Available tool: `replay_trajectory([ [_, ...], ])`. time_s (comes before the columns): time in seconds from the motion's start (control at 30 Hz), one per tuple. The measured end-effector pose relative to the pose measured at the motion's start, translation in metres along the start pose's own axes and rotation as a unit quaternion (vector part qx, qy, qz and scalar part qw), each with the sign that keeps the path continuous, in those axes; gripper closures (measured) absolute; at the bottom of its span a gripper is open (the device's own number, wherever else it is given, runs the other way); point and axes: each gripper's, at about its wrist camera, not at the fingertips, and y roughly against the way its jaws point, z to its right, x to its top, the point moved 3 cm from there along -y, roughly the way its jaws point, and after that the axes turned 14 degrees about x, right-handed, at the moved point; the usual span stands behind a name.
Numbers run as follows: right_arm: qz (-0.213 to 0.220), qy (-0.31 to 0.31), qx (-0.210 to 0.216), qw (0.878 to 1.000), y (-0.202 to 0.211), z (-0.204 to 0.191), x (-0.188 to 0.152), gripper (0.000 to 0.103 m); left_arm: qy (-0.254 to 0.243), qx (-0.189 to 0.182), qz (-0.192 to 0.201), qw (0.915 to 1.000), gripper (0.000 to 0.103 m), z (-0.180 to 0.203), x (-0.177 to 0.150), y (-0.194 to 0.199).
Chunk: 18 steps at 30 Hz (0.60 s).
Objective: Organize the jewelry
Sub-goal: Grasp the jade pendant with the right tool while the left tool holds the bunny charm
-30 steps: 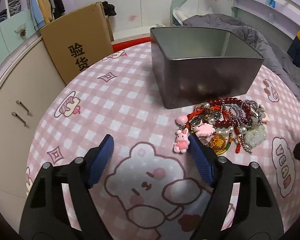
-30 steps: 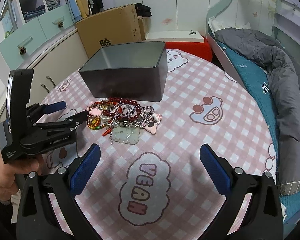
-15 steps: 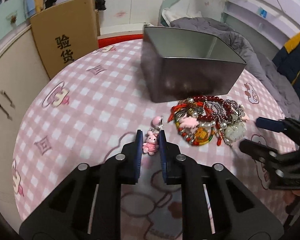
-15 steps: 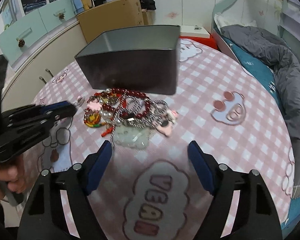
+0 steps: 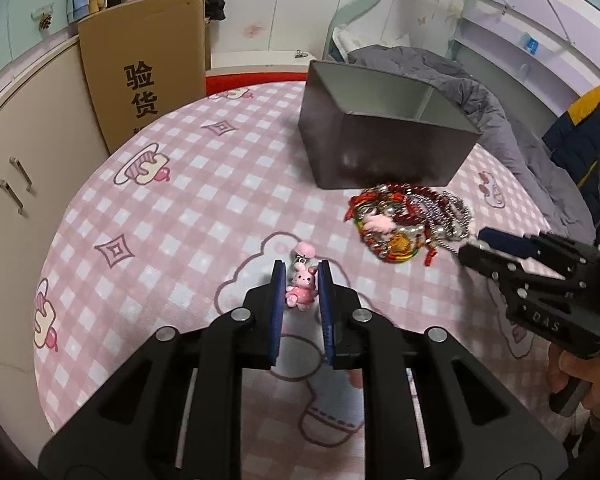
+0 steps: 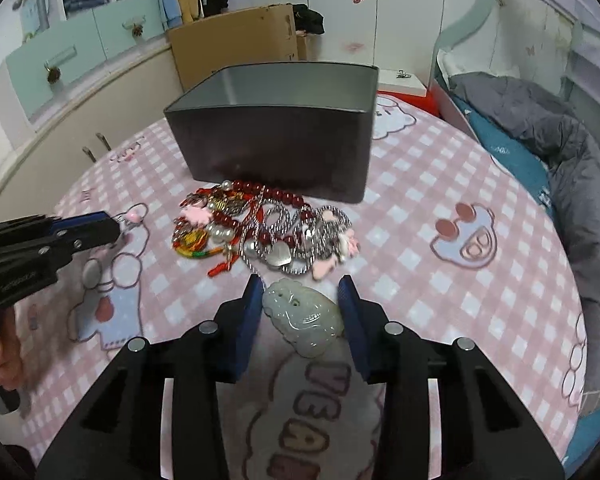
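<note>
Pink checked cloth point(image 5: 204, 200) with cartoon prints is covering the round table I am working over. Toward its far side a dark metal tin point(image 6: 276, 148) is standing open-topped, and just in front of it a tangle of jewelry point(image 6: 268, 232) is lying in a heap: red beads, silver chains, a silver heart, small pink charms. My right gripper point(image 6: 300, 312) is pointing down at the near edge of that heap; its jaws have just been closing and are now sitting against both sides of a pale green jade pendant point(image 6: 304, 316) that is lying on the cloth. My left gripper point(image 5: 300, 292) is standing well apart from the heap, its jaws drawn narrow and pinching a little pink bunny charm point(image 5: 300, 290), whose pink bead is poking out beyond the tips.
</note>
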Motion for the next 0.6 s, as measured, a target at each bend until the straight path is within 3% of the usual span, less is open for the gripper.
replay_trajectory([
  [0.33, 0.019, -0.023, 0.044, 0.999, 0.034, -0.004, -0.017, 0.066, -0.002, -0.018, 0.016, 0.9997, 0.087, 0.011, 0.007, 0.016],
  [0.37, 0.023, -0.023, 0.046, 0.998, 0.036, -0.005, -0.013, 0.068, -0.002, -0.020, 0.018, 0.9996, 0.087, 0.011, 0.008, 0.018],
  [0.4, 0.028, -0.022, 0.052, 0.998, 0.039, -0.007, -0.008, 0.081, -0.002, -0.021, 0.022, 0.9995, 0.087, 0.012, 0.009, 0.022],
  [0.6, 0.035, -0.007, 0.046, 0.998, 0.046, -0.011, 0.013, 0.081, 0.001, -0.025, 0.043, 0.9988, 0.087, 0.009, 0.021, 0.039],
])
